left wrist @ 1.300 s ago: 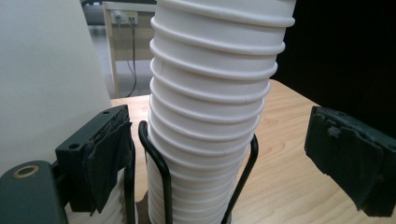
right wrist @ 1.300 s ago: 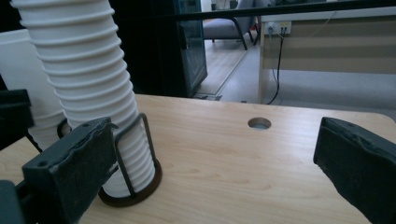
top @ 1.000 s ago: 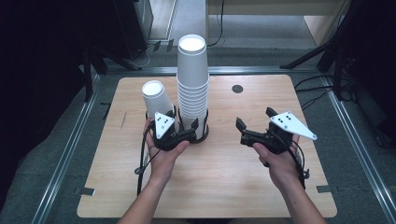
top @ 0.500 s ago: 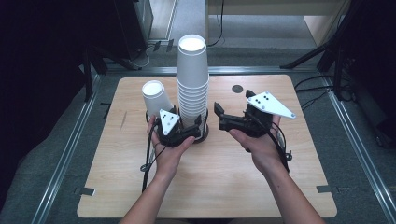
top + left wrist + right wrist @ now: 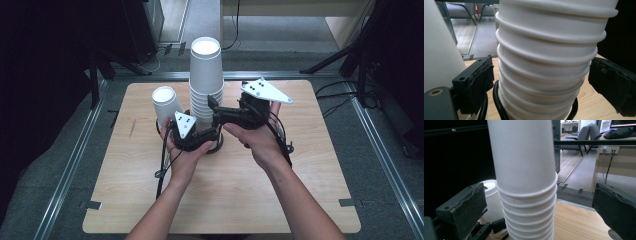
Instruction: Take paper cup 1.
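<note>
The tall stack of nested white paper cups (image 5: 205, 82) stood upright near the middle of the light wooden surface (image 5: 235, 190), slightly toward its far edge. Its base sat inside a black ring holder (image 5: 499, 105), whose curved rim showed at both lower sides of the stack in the left gripper view. The rolled rims of the lower cups formed closely spaced bands, and the uppermost cup rose smooth above them.

The left tongs (image 5: 207, 134) were positioned at the lowest part of the stack, just above the ring holder. In the left gripper view the two padded jaws stood on either side of the cups, with a small gap visible between each pad and the cup wall. The jaws had just been opening, with the stack between them; they were spread and not pressing.

The right tongs (image 5: 212, 106) were held higher, level with the banded rims on the right side of the stack. In the right gripper view both jaws stood wide apart, clear of the cups, with the stack centred between them.

A single white paper cup (image 5: 166, 104) stood upright just left of the stack, beside the left hand (image 5: 185, 157). The right hand (image 5: 260, 140) carried its gripper, whose grey triangular plate (image 5: 265, 91) faced upward.
</note>
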Motion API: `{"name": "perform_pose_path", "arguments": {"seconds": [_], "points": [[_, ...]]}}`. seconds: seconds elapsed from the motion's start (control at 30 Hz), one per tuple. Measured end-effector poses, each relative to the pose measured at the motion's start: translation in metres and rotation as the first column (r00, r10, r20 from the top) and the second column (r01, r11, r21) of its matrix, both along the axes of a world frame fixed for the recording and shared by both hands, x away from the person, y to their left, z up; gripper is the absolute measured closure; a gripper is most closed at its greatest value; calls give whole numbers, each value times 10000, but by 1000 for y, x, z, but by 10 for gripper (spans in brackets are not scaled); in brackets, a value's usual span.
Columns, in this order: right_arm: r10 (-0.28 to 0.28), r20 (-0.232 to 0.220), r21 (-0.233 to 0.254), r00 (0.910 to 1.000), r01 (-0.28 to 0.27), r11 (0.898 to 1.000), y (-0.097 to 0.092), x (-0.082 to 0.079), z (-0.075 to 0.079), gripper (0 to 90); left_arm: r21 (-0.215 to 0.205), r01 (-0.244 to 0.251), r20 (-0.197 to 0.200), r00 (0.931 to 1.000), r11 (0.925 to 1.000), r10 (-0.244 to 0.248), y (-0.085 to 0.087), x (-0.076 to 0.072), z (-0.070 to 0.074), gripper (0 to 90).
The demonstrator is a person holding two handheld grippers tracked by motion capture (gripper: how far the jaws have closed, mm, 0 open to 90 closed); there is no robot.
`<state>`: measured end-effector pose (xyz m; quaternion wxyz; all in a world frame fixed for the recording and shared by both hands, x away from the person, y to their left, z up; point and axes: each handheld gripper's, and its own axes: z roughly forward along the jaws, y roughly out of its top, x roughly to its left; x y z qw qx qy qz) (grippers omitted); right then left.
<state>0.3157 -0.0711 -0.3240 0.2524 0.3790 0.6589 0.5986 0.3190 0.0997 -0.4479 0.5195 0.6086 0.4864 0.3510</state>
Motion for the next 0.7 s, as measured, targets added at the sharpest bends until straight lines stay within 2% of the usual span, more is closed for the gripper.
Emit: {"name": "perform_pose_path", "arguments": {"seconds": [0.1, 0.27, 0.33, 0.43, 0.53, 0.63, 0.7], "points": [[35, -55, -20, 10000, -35, 10000, 12, 10, 6, 0, 17, -35, 42, 10000, 10000, 35, -4, 4, -1, 62], [55, -167, -62, 9998, -56, 10000, 20, 19, 10, 0, 77, -143, -103, 9998, 9999, 144, -8, 10, -2, 33], [104, -164, -54, 9998, -105, 9999, 25, 25, 12, 0, 171, -80, -17, 10000, 9998, 80, -8, 13, -4, 25], [257, -241, -72, 9994, -259, 9996, 29, 33, 14, 0, -19, -71, 16, 10000, 10000, 71, -8, 15, -5, 15], [363, -350, 65, 9987, -361, 9993, 33, 38, 16, 0, -32, -187, 72, 9998, 9998, 187, -10, 16, -5, 15], [367, -456, -77, 9983, -371, 9993, 42, 43, 15, 0, -9, -240, 64, 9997, 9997, 240, -12, 19, -4, 14], [326, -538, -65, 9980, -330, 9994, 45, 46, 13, 0, 192, -213, 102, 9997, 9996, 211, -11, 20, -4, 14]]}}
